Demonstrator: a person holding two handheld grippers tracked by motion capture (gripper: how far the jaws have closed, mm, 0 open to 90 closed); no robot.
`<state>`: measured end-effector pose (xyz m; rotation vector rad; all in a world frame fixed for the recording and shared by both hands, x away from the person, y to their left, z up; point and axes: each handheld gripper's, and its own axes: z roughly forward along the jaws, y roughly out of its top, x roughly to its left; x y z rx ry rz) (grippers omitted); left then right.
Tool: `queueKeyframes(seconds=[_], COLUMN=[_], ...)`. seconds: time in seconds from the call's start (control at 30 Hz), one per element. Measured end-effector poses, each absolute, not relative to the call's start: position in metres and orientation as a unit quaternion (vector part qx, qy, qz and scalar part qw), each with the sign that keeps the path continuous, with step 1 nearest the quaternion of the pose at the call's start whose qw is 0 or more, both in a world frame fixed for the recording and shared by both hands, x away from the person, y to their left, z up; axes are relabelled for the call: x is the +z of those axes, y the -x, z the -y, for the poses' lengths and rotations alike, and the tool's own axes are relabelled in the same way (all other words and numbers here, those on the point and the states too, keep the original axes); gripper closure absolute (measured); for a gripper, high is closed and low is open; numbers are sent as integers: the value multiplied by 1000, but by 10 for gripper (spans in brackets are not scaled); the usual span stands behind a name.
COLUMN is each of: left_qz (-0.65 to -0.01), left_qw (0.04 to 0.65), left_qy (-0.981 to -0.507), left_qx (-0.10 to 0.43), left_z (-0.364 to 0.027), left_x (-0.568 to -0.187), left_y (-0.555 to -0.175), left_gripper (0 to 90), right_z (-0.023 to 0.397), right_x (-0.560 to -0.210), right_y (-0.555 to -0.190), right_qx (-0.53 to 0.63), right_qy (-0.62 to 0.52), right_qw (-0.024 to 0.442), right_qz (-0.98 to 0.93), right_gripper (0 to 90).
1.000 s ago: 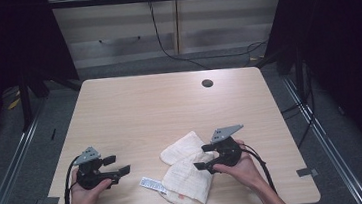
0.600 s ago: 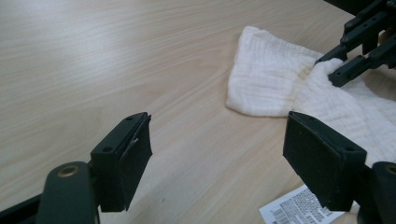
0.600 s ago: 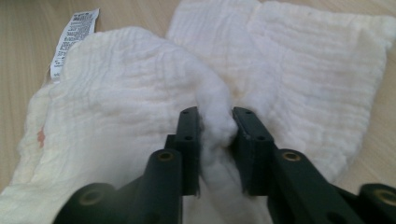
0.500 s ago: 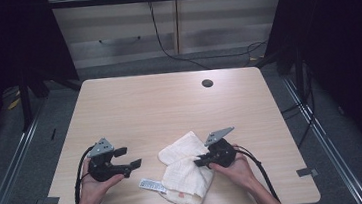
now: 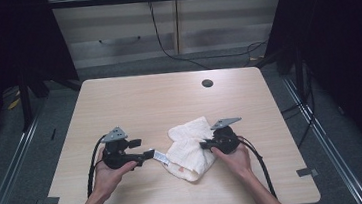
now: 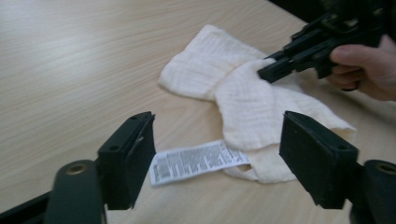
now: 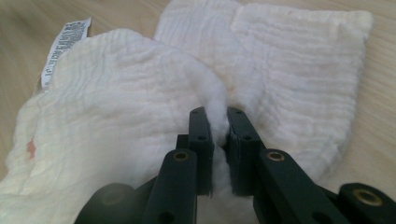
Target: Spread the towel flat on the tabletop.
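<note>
The left gripper (image 6: 217,154) hangs wide open over the care label (image 6: 198,161) — beyond it, the right gripper (image 6: 275,67) pinches the white cloth (image 6: 252,102).

A cream-white cloth (image 5: 188,146) of ribbed, crinkled weave lies crumpled and partly folded on the near middle of the table. A white printed care label (image 6: 198,161) sticks out flat from its left edge. A small fold on its right side is pinched upward.
</note>
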<state>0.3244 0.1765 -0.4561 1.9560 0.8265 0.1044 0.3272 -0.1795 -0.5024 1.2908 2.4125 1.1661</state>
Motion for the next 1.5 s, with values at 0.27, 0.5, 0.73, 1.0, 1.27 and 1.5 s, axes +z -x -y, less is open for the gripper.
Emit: queueKeyframes(seconds=[0.27,0.5,0.73,1.0,1.27,1.5], left_qz=[-335,-330,-313,-289,-288,-266], left_qw=[492,499,477,447,435,425], left_qy=[-803,-801,-821,-847,-853,-865], left_qx=[37,16,8,-10,-20,-12], left_z=[-175,-164,-153,-135,-128,-124], left_x=[-454,-457,-470,-489,-504,-506], left_y=[-328,-337,-341,-346,-346,-342], left_gripper=[287,336,399,477,481,634], right_z=[181,210,233,237,233,232], right_x=[-488,-467,-475,-475,-479,-481], right_y=[-315,-293,-276,-275,-274,-275], right_qx=[429,460,471,469,454,451], right_qy=[-417,-411,-429,-429,-430,-428], right_qw=[71,82,82,94,89,87], right_qz=[-798,-782,-766,-766,-775,-778], right_gripper=[576,487,474,464,461,450])
